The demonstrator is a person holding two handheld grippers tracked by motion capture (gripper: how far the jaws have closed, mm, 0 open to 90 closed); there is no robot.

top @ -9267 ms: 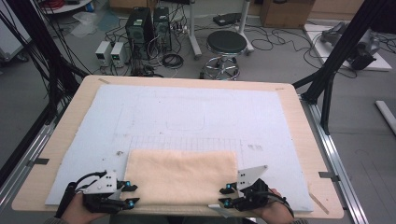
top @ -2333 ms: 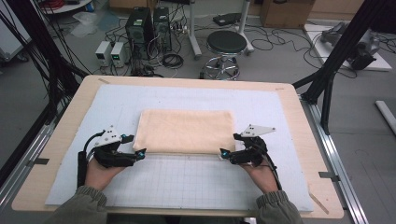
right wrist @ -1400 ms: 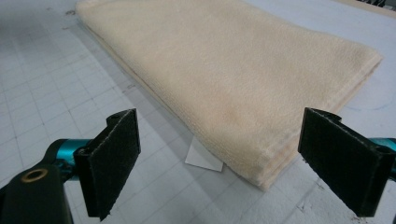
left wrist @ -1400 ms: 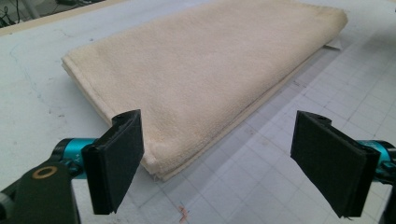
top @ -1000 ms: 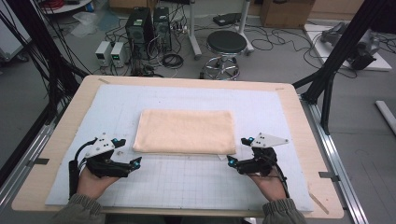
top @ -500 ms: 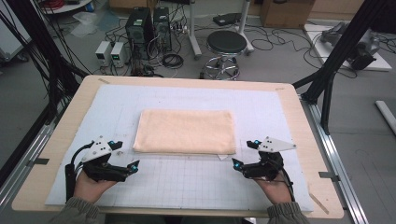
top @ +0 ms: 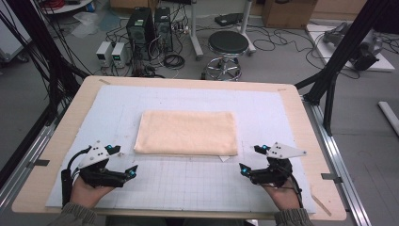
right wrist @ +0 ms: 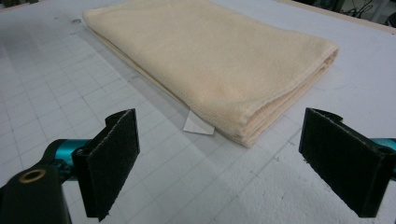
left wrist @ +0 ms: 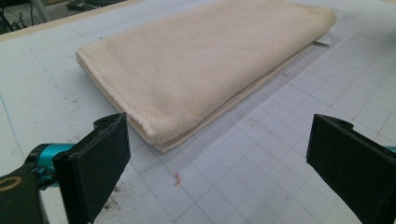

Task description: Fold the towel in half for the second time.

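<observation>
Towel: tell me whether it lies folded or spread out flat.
Folded. The towel shows stacked layers along its near edge in both gripper views, and its white tag pokes out from under one corner. Neither open gripper touches it.

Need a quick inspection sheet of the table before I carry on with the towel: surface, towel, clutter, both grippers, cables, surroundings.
Surface: white gridded mat on a wooden table; scuffs and small marks near the front.
Job's things: beige towel folded flat at mid-table, layered edges facing the person; white tag pokes out at its near right corner.
Clutter: nothing seen on the mat.
Grippers: left gripper open, off the towel, near its left front corner; right gripper open, off the towel, near its right front corner.
Cables: a black cable loops from the left gripper; floor cables behind the table.
Surroundings: stool, computer towers, black frame posts.
</observation>
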